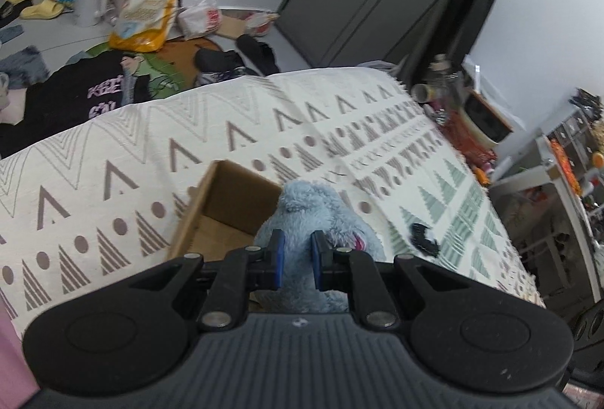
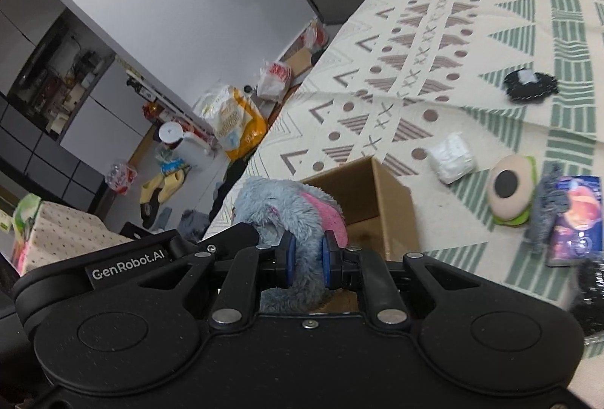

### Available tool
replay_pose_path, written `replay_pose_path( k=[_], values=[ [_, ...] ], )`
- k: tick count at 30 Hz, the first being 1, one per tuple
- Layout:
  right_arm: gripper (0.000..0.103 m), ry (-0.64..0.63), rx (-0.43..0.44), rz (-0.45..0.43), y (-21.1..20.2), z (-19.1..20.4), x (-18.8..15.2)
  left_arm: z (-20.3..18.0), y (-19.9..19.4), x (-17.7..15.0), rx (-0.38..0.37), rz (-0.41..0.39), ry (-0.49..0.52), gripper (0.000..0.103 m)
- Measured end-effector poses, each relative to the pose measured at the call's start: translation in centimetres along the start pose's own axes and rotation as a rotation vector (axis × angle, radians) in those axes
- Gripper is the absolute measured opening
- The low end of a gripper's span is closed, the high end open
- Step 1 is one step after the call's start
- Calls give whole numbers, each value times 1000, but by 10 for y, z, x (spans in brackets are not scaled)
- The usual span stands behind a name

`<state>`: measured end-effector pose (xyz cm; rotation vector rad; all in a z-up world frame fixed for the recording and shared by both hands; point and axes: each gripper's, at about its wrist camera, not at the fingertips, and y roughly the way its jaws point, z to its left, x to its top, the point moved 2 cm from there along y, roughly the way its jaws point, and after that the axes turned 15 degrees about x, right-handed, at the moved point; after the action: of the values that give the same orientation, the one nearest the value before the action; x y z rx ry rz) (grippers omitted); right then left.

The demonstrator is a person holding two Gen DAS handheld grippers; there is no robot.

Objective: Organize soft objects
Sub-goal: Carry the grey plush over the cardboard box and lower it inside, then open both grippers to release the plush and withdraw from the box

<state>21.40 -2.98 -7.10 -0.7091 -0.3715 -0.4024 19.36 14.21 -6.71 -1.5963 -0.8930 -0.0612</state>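
Note:
A fluffy blue plush toy (image 1: 317, 216) with pink patches hangs over an open cardboard box (image 1: 222, 209) on the patterned cloth. My left gripper (image 1: 297, 246) is shut on the toy's blue fur. In the right wrist view the same plush toy (image 2: 279, 209) sits at the box (image 2: 381, 197) rim, and my right gripper (image 2: 305, 250) is shut on a furry blue limb of it. The left gripper's body (image 2: 151, 258) shows at the left of that view. Little of the box's inside shows, and nothing is seen in it.
On the cloth lie a black lacy item (image 2: 530, 86), a white folded bundle (image 2: 451, 158), a round beige and green cushion (image 2: 509, 190), a grey knit piece (image 2: 547, 212) and a purple packet (image 2: 575, 220). Clothes, bags and slippers (image 1: 41, 6) cover the floor beyond the bed edge.

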Motion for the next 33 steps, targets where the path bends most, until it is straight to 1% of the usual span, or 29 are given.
replay_pose_path(
  k=[4,6,7,10,11,12,13,14,15,16,17,18,20,21,23,24,26,29,33],
  values=[
    [14,-16,-8,21,17,5,-2,10,11,4,30,10,-24,14],
    [15,-21,-14,27,24,6,-3,13,15,5,57,6,-29,14],
    [17,-17,-16,29,28,6,-3,14,18,6,69,6,-33,14],
    [21,-26,-35,43,35,4,-5,19,26,6,83,39,-47,14],
    [22,-25,-39,51,34,3,-6,18,27,6,99,41,-43,14],
    [23,-24,-34,50,31,2,-6,16,24,6,127,24,-28,14],
    [28,-26,-26,44,28,3,-7,13,21,7,142,9,-12,18],
    [33,-33,-23,39,23,4,-7,11,17,9,137,5,-8,19],
    [35,-45,-25,36,18,6,-7,10,13,11,116,8,-14,19],
    [41,-53,-30,34,13,6,-7,9,8,12,95,10,-25,21],
    [47,-55,-35,31,7,6,-6,7,3,14,87,4,-26,26],
    [48,-58,-38,28,1,6,-6,4,-3,14,87,-9,-20,29],
    [51,-61,-42,23,-10,4,-4,-2,-14,15,90,-43,-6,43],
    [53,-58,-47,17,-18,3,-4,-5,-18,15,89,-55,-1,46],
    [66,-55,-48,2,-30,1,-2,-11,-25,14,92,-69,5,56],
    [70,-53,-46,-9,-39,0,-1,-15,-28,13,100,-76,7,58],
    [79,-57,-47,-21,-51,-3,0,-23,-32,12,115,-87,13,69],
    [83,-66,-63,-34,-68,-7,3,-35,-38,8,115,-95,22,75],
    [89,-72,-88,-43,-93,-17,4,-53,-48,1,119,-114,31,80]
  ],
)
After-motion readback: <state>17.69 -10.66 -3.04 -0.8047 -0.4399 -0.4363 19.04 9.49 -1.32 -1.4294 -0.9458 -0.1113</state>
